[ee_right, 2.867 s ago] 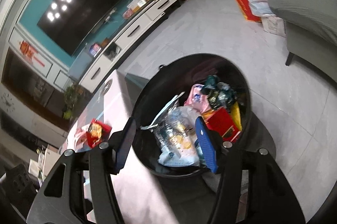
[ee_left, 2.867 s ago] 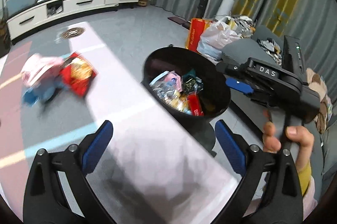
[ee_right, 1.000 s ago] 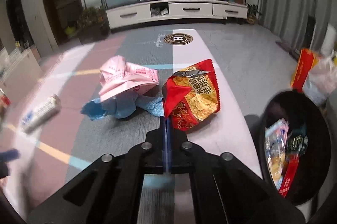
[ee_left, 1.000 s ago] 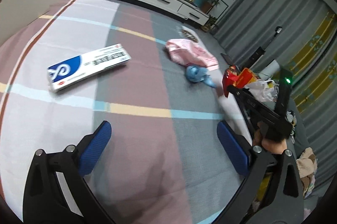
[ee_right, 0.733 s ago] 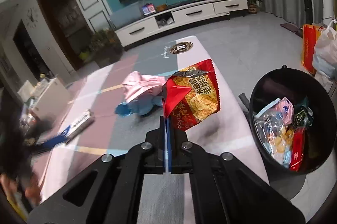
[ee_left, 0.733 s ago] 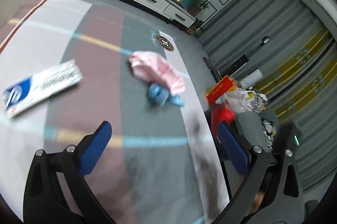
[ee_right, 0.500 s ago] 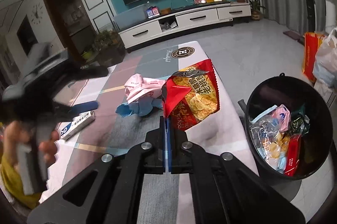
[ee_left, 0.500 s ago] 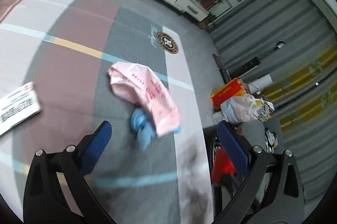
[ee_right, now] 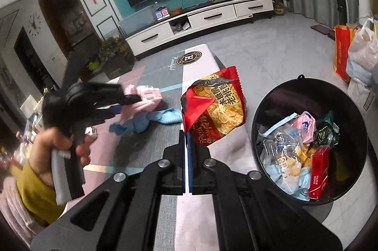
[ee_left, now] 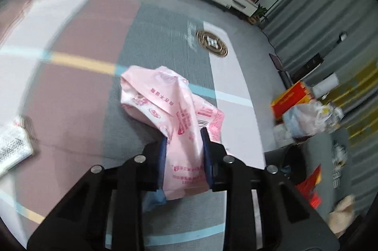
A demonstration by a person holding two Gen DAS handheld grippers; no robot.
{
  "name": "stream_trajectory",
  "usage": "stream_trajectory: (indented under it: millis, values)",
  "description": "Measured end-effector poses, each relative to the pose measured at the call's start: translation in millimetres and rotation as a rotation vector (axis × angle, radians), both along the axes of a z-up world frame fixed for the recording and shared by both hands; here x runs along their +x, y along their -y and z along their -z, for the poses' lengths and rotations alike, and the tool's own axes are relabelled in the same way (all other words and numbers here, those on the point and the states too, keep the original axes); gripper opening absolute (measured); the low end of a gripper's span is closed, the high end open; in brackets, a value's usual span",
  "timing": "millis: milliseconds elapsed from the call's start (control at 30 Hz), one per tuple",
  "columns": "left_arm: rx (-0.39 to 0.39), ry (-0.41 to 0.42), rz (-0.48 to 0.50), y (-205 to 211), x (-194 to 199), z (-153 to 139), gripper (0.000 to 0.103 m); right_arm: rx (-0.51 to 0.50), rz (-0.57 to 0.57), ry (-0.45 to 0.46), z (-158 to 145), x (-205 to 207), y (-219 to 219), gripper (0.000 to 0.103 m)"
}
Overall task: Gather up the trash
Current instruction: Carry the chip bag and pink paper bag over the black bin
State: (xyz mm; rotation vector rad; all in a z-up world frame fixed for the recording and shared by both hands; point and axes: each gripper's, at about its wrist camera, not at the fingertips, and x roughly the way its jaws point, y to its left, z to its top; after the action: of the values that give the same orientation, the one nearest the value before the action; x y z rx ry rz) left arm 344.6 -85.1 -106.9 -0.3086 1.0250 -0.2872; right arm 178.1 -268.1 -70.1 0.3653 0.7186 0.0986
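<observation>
My left gripper (ee_left: 184, 147) is shut on a crumpled pink wrapper (ee_left: 170, 106) that lies on the table; it also shows in the right wrist view (ee_right: 132, 102), pinching the pink wrapper (ee_right: 147, 95). A blue cloth (ee_right: 163, 117) lies beside that wrapper. My right gripper (ee_right: 188, 140) is shut on a red chip bag (ee_right: 215, 109) and holds it above the table's right edge. A black trash bin (ee_right: 307, 90) with several wrappers inside stands on the floor to the right.
A striped cloth covers the table (ee_left: 78, 76). A white and blue box (ee_left: 11, 147) lies at the table's left. A red bag (ee_right: 341, 50) and a white plastic bag (ee_right: 361, 50) stand on the floor behind the bin. A TV cabinet (ee_right: 212, 14) lines the far wall.
My left gripper has moved to the pink wrapper and closed on it. My right gripper has closed on the red chip bag and lifted it toward the bin side.
</observation>
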Motion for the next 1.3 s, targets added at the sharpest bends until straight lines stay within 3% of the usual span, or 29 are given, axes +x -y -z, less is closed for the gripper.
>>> stream_trajectory:
  millis: [100, 267, 467, 800, 1300]
  values:
    - [0.046, 0.105, 0.040, -3, -25, -24, 0.024, 0.004, -0.004, 0.020, -4, -5, -2, 0.002]
    - [0.026, 0.208, 0.132, -2, -76, -63, 0.024, 0.016, -0.017, 0.047, -13, -15, -3, 0.002]
    - [0.036, 0.252, 0.227, 18, -125, -82, 0.024, 0.012, -0.003, 0.084, -26, -31, 8, 0.002]
    - [0.089, 0.286, 0.357, 81, -169, -85, 0.024, 0.020, 0.086, 0.127, -36, -60, 54, 0.002]
    - [0.124, 0.269, 0.471, 155, -179, -71, 0.024, 0.012, 0.202, 0.096, -20, -85, 113, 0.002]
